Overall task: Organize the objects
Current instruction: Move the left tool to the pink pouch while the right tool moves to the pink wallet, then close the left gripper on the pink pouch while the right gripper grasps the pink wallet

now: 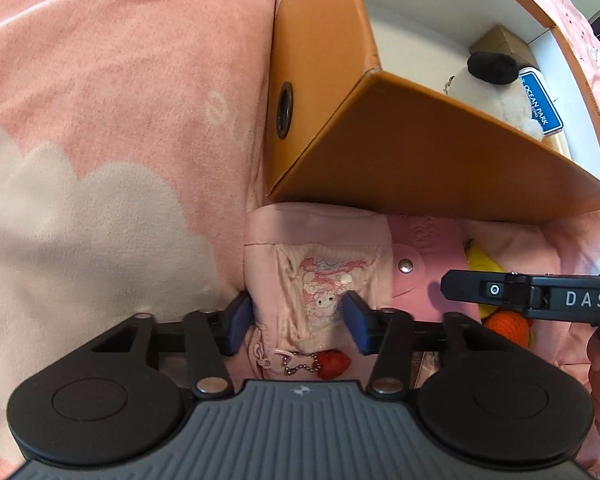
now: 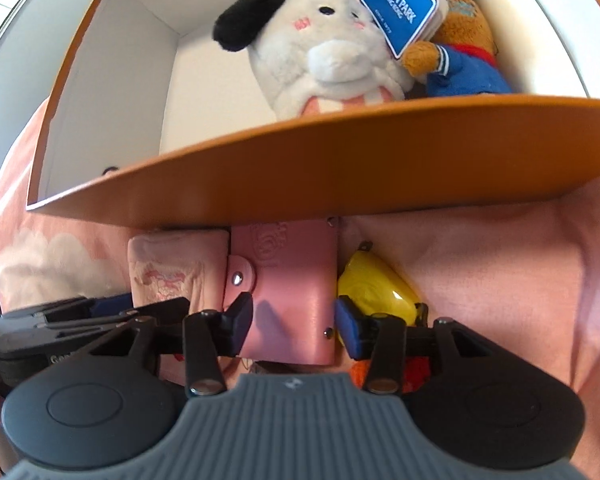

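Two hand-held claws come down side by side on a pink blanket [image 1: 100, 80], each straddling one of the items left to sort. The left claw [image 1: 298, 322] brackets a pale pink pouch [image 1: 320, 264] printed with a cartoon figure. One blue pad [image 1: 238, 320] lies against the pouch's left edge and the other rests on its printed front, so the claw looks closed on the cloth, though how firmly cannot be told. A strawberry charm [image 1: 332, 364] on a bead chain dangles at the pouch's near end. The right claw [image 2: 294, 326] stands half open around a pink snap wallet [image 2: 288, 280], its pads level with the wallet's two sides but apparently not pressing. Beside the wallet lie a yellow toy [image 2: 376, 288] and something orange and knitted [image 1: 504, 326], neither yet touched. Just beyond, touching the far ends of pouch and wallet, sits an orange box [image 2: 300, 152], already holding a white plush dog [image 2: 324, 52] and a brown plush in blue [image 2: 460, 60] with a blue tag [image 2: 400, 12]. By that count the job looks about half done, with four items outside the box.
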A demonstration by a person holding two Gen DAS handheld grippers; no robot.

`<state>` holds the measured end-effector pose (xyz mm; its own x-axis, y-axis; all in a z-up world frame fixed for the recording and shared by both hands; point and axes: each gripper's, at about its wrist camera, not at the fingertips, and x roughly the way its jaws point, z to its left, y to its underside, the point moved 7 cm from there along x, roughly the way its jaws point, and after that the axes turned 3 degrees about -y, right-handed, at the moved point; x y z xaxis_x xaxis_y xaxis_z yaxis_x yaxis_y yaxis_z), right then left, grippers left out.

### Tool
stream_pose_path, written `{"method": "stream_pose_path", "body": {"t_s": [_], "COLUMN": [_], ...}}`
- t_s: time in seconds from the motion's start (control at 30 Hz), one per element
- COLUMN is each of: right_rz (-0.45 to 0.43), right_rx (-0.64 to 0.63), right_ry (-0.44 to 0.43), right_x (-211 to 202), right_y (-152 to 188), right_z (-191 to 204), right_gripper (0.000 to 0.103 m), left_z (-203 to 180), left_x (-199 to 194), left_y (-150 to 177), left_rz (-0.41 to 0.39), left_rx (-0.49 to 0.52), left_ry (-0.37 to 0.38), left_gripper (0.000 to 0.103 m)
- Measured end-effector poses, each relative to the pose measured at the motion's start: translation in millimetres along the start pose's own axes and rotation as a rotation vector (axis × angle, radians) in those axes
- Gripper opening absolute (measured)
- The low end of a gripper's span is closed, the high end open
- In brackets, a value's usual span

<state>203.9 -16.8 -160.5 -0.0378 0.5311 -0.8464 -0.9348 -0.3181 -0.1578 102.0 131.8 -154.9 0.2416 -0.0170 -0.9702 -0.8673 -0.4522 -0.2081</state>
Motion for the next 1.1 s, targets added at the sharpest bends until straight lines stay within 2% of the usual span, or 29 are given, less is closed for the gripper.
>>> {"method": "stream_pose_path", "body": {"t_s": [0.03, 0.1, 0.17, 0.33, 0.4, 0.43, 0.47, 0.57, 0.63, 0.7, 0.77, 0.8, 0.83, 0.87, 1.0, 1.1], "right_rz": [-0.010, -0.048, -0.057, -0.060, -0.044, -0.040, -0.038, -0.007, 0.011, 0.006, 0.000, -0.004, -0.009, -0.010, -0.013, -0.023], "right_rx": [-0.010, -0.052, -0.072, -0.066, -0.067, -0.066, -0.061, -0.038, 0.008, 0.003, 0.014, 0.027, 0.043, 0.055, 0.069, 0.067], "right_ry": [0.010, 0.046, 0.060, 0.042, 0.041, 0.032, 0.027, 0.017, -0.025, -0.030, -0.027, -0.028, -0.024, -0.031, -0.052, -0.051], "right_x": [-0.8, -3.2, -1.7, 5.6, 10.0, 11.7, 13.4, 25.5, 37.2, 36.9, 34.2, 31.9, 29.0, 25.9, 16.5, 7.8], "right_y": [-0.3, -1.9, -5.0, -12.9, -15.3, -16.5, -17.7, -18.5, -16.9, -16.6, -15.9, -15.5, -15.4, -14.8, -8.1, -0.5], "right_z": [2.6, 8.5, 10.6, 11.6, 13.2, 14.4, 15.0, 12.2, 6.8, 8.5, 7.8, 6.2, 3.8, 2.0, 0.5, 3.8], "right_gripper": [0.048, 0.048, 0.048, 0.048, 0.052, 0.058, 0.060, 0.061, 0.063, 0.063, 0.056, 0.053, 0.045, 0.042, 0.033, 0.028], "left_z": [0.7, 2.5, 5.0, 1.4, 1.3, 1.9, 2.0, 1.0, -0.7, -0.5, 0.1, 0.5, 0.8, -0.1, -0.3, -0.3], "left_x": [-2.2, -7.4, -12.1, -24.6, -24.8, -24.1, -21.0, -15.4, -12.4, -11.0, -9.9, -10.0, -10.5, -10.0, -14.5, -23.2], "left_y": [0.7, 1.6, 2.7, 3.6, 4.0, 4.5, 0.9, -1.6, -1.6, -1.6, -0.8, -0.3, 0.3, 0.7, 3.7, 6.3], "left_rz": [-0.004, -0.014, -0.022, -0.039, -0.036, -0.029, -0.023, -0.014, -0.012, -0.010, -0.007, -0.006, -0.007, -0.009, -0.023, -0.035], "left_rx": [-0.001, 0.001, -0.006, 0.026, 0.029, 0.027, 0.022, 0.014, 0.023, 0.028, 0.025, 0.019, 0.018, 0.019, 0.035, 0.033], "left_ry": [0.001, 0.002, 0.015, 0.010, 0.005, 0.003, 0.004, -0.002, -0.014, -0.023, -0.026, -0.015, -0.008, -0.007, -0.015, -0.003], "left_gripper": [0.042, 0.028, 0.023, 0.021, 0.025, 0.027, 0.033, 0.047, 0.052, 0.053, 0.052, 0.046, 0.044, 0.040, 0.025, 0.019]}}
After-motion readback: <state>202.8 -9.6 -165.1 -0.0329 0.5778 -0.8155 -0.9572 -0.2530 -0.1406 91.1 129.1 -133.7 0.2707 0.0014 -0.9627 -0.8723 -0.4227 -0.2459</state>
